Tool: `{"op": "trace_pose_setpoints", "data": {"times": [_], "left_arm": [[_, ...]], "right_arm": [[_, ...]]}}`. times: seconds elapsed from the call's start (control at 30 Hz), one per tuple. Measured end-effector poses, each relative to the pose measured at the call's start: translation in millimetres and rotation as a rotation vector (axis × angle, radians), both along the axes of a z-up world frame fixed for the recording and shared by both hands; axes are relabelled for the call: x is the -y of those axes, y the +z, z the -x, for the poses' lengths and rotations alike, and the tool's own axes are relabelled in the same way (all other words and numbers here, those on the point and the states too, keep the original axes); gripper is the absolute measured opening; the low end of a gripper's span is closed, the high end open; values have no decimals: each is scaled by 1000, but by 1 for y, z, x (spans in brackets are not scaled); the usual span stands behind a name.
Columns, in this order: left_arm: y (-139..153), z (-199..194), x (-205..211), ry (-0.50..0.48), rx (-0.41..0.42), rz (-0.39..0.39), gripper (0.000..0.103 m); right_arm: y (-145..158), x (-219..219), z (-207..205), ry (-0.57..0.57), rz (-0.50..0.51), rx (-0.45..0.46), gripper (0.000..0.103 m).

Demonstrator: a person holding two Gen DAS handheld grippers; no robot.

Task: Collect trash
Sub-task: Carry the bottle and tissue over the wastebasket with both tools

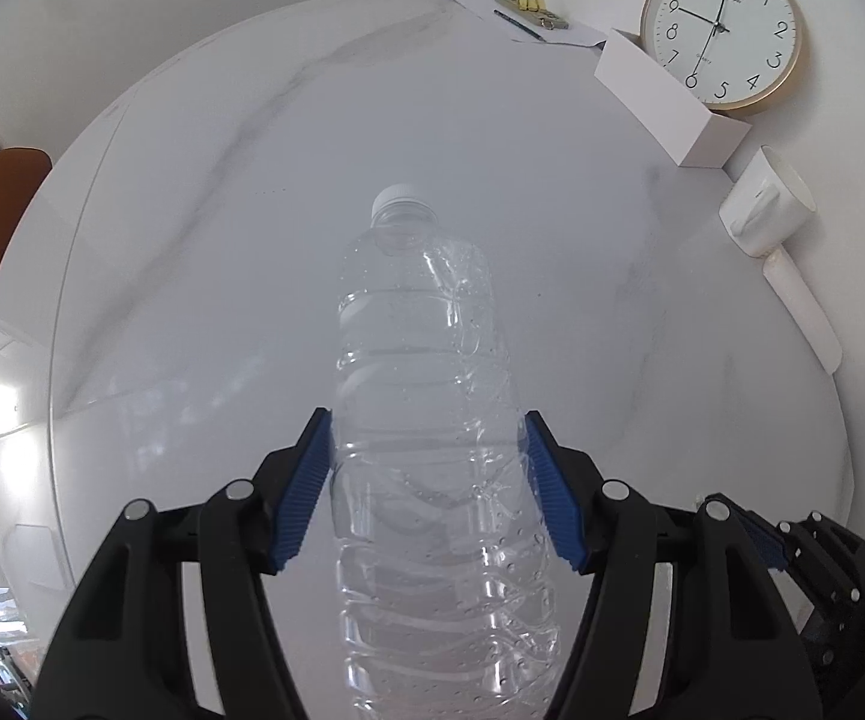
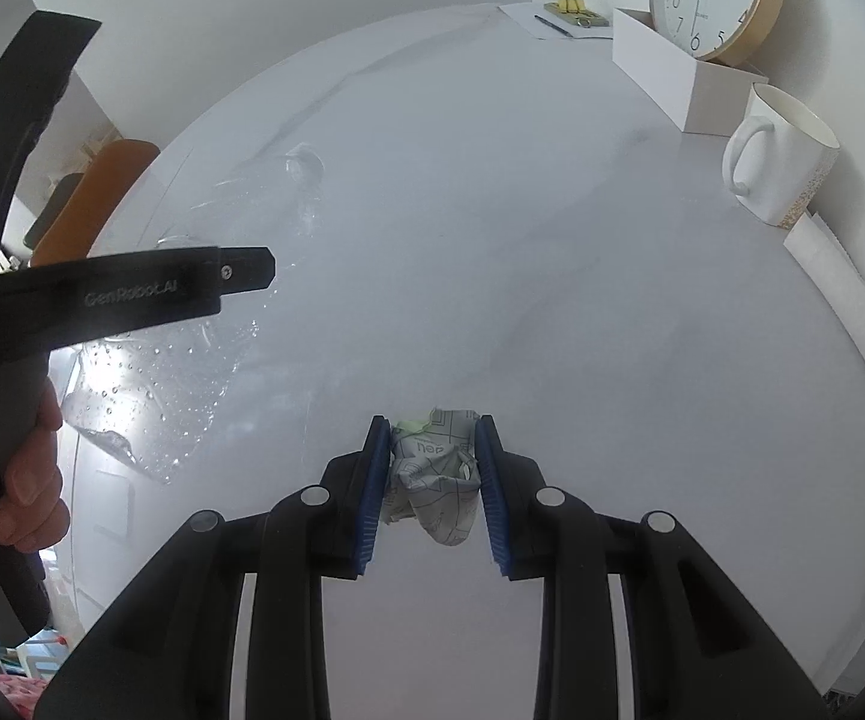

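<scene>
The left gripper (image 1: 426, 492) pinches a clear crinkled plastic bottle (image 1: 426, 420) — cap toward 12 o'clock. The right gripper (image 2: 432, 492) pinches a crumpled printed paper wad (image 2: 432, 480).

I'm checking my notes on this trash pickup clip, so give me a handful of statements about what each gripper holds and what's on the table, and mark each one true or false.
1. The left gripper is shut on a clear plastic bottle. True.
2. The bottle has no cap. False: a white cap is on it.
3. The right gripper holds a crumpled wrapper. True.
4. The mug lies on its side. False: it stands upright on the table.
5. A wall clock leans behind a white box. True.
6. The right gripper is open with nothing in it. False: its pads press on the wrapper.
</scene>
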State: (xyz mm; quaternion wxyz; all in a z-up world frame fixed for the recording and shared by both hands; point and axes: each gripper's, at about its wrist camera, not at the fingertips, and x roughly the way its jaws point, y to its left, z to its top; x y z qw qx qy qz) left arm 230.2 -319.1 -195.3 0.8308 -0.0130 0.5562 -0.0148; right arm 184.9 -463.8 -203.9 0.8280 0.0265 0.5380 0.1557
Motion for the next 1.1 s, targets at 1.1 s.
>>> {"op": "trace_pose_setpoints", "data": {"times": [1.1], "left_arm": [[66, 324, -418, -18, 87, -73, 62]], "right_arm": [[53, -415, 219, 224, -124, 51, 29]]}}
